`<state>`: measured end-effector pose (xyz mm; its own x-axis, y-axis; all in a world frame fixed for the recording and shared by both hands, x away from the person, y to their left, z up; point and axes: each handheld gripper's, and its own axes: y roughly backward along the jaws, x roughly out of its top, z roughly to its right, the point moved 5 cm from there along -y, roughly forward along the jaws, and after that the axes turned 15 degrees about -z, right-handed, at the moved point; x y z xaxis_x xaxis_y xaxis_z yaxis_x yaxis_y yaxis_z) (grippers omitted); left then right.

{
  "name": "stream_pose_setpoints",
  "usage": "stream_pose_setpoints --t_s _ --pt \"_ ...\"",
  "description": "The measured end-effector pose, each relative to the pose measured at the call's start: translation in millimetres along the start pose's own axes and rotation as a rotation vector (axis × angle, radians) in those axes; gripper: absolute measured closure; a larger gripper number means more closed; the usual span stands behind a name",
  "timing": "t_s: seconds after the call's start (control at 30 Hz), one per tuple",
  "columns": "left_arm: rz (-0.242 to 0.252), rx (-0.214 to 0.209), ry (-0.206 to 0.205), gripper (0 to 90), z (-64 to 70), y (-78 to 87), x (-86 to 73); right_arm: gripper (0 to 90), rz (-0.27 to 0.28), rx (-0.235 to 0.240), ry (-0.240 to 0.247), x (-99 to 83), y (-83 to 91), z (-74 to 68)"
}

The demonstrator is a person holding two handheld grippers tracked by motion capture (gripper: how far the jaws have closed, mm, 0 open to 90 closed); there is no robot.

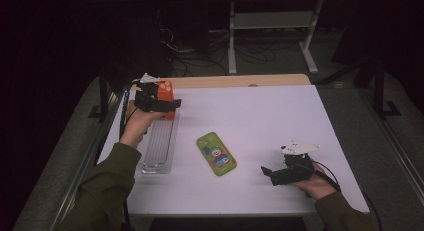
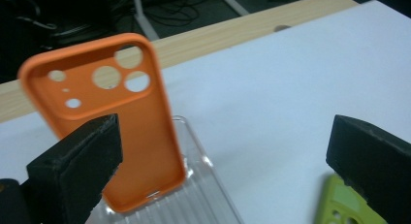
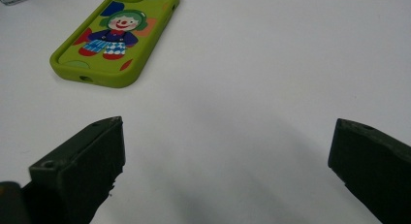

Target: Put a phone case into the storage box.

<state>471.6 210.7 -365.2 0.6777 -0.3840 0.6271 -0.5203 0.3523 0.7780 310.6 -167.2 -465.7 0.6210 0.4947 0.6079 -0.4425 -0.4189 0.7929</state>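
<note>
Resting low on white bench (image 1: 260,111) at near right, right gripper (image 1: 272,175), jaws wide apart, empty; green clown phone case (image 1: 216,153) flat mid-bench; farther left, left gripper (image 1: 167,105), jaws apart, beside orange phone case (image 2: 106,112) leaning upright on clear ribbed case (image 1: 159,146).

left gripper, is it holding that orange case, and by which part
Nothing is held: the left gripper is open, and the orange case stands just beyond its fingers.
</note>
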Motion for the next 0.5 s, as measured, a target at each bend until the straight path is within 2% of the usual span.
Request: stream_pose_setpoints --t_s 0.23,0.33,0.5 --pt "-0.001 -0.084 -0.069 0.0 19.3 4.8 -4.7 0.0 -0.005 0.006 -0.008 -0.2 0.0 -1.1" --pt "-0.004 -0.132 -0.107 0.0 31.7 6.3 -7.9 0.0 -0.005 0.007 -0.007 -0.2 0.0 -0.9" --pt "0.011 -0.207 -0.144 0.0 50.7 7.2 -13.3 0.0 0.001 0.001 0.0 0.4 -0.2 0.4"
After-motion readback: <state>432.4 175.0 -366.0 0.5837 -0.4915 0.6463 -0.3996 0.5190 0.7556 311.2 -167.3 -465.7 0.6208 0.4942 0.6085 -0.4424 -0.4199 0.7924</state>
